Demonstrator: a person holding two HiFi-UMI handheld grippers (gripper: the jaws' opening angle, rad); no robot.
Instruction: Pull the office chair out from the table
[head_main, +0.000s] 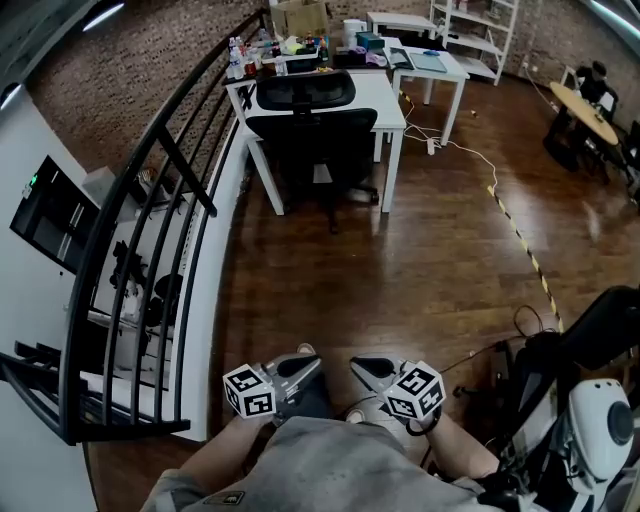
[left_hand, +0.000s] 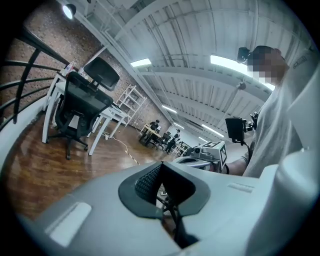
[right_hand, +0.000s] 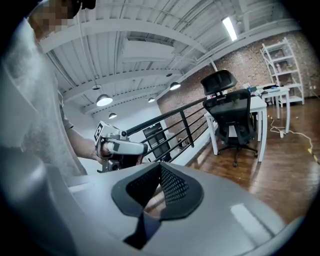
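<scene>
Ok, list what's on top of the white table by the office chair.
Along the far edge of the white table: bottles and small clutter, too small to name. The office chair hides part of the tabletop with its headrest.

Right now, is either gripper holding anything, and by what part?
Nothing. Left gripper and right gripper both shut, empty; chair untouched at the table.

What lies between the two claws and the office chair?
Only bare wooden floor separates the left claw and right claw from the office chair, tucked under the white table; the head view shows it.
</scene>
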